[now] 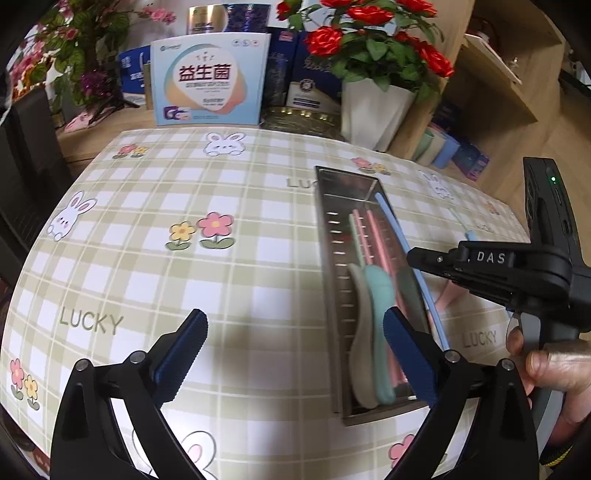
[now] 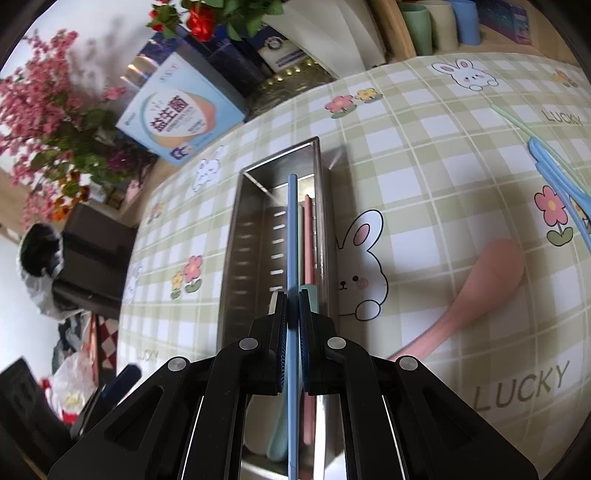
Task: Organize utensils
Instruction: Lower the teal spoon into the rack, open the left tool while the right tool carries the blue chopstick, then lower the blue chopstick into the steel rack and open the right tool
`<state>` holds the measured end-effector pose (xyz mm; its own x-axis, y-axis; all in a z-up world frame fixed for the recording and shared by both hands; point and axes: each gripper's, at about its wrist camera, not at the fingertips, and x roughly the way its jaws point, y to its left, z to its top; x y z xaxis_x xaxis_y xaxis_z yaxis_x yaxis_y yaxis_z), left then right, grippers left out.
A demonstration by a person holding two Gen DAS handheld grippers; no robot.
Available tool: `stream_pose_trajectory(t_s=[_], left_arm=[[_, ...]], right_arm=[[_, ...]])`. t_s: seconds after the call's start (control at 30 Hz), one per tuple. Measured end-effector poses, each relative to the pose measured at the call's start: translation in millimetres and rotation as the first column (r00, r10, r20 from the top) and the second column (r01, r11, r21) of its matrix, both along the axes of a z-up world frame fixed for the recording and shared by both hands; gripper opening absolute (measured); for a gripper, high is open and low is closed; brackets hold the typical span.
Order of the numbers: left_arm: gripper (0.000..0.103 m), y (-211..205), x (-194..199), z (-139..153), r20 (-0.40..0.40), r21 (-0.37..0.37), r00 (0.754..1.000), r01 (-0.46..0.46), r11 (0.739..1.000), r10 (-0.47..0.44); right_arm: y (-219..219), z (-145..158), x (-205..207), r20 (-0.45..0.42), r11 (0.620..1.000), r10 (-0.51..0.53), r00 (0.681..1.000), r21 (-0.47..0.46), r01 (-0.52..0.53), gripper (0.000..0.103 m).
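A long steel tray lies on the checked tablecloth. It holds a beige spoon, a teal spoon and pink chopsticks. My right gripper is shut on a light blue chopstick, which hangs lengthwise over the tray. My left gripper is open and holds nothing; its right finger is over the tray's near end. To the right of the tray, a pink spoon, a blue utensil and a green chopstick lie on the cloth.
Behind the table stand a light blue box, dark boxes, a white pot of red flowers and pastel cups. A person's hand holds the right gripper's handle. The cloth to the left of the tray is bare.
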<state>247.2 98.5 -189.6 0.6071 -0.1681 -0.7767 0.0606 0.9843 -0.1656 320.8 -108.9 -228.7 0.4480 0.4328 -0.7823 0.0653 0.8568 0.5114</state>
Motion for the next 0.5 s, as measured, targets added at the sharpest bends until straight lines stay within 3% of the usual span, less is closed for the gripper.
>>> stream_pose_trajectory(t_s=[0.33,0.5], left_arm=[[0.095,15.7,-2.2,-3.9,-0.006,-0.026,0.998,-0.057,0.998,0.057],[0.095,9.7,-5.9,0.5,0.007,-0.027,0.998,-0.056,0.998,0.056]], right_arm=[[4.7,-6.6,3.9,-0.019,0.999,0.002,1.0,-0.04,-0.003,0.007],[4.9,2.4,-2.7,0.026,0.999,0.02,0.999,-0.046,-0.019,0.008]])
